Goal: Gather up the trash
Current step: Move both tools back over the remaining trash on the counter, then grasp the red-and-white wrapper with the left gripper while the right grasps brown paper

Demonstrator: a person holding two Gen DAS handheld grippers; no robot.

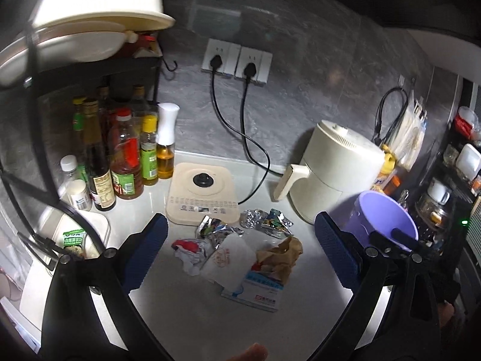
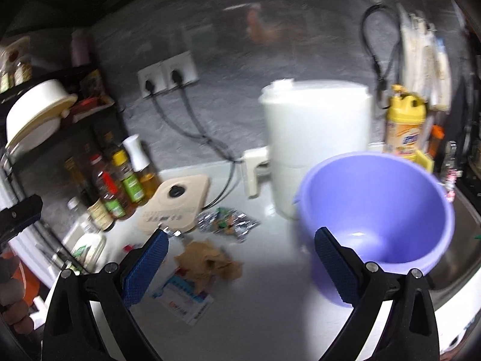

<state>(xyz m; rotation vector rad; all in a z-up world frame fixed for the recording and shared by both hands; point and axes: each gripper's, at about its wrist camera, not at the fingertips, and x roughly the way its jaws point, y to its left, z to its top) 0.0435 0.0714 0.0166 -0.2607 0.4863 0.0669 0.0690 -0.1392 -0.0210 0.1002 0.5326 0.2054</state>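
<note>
Between our two sets of tongs, low at six o'clock in both wrist views, lies bare white countertop (image 1: 210, 316). We hold the left gripper (image 1: 240, 240) with its blue pads spread wide and nothing between them; the right gripper (image 2: 240, 258) is likewise released and empty.

Just ahead of the left gripper, around its centre, we see the trash in a loose cluster. Nearest is a flat blue-and-white packet (image 1: 258, 291) at about five o'clock, with a crumpled brown paper (image 1: 282, 252) lying partly on it. A white paper sheet (image 1: 231, 255) sits beside these, and a red-and-white wrapper (image 1: 189, 249) is at nine o'clock of the pile. Farther on, crinkled foil wrappers (image 1: 264, 219) lie near the edge of a beige appliance base (image 1: 204, 192).

At three o'clock in the left view stands the purple bucket (image 1: 381, 216), upright and open-topped; in the right view it fills the area from one to four o'clock, its rim (image 2: 375, 156) close to the right gripper's outer finger, though we cannot tell whether they touch.

Beyond the bucket is a cream air fryer (image 1: 336, 165). At ten o'clock a row of sauce bottles (image 1: 126, 156) stands under a black rack. Farthest, at twelve o'clock, two black plugs sit in wall sockets (image 1: 237, 60) on the grey wall.
</note>
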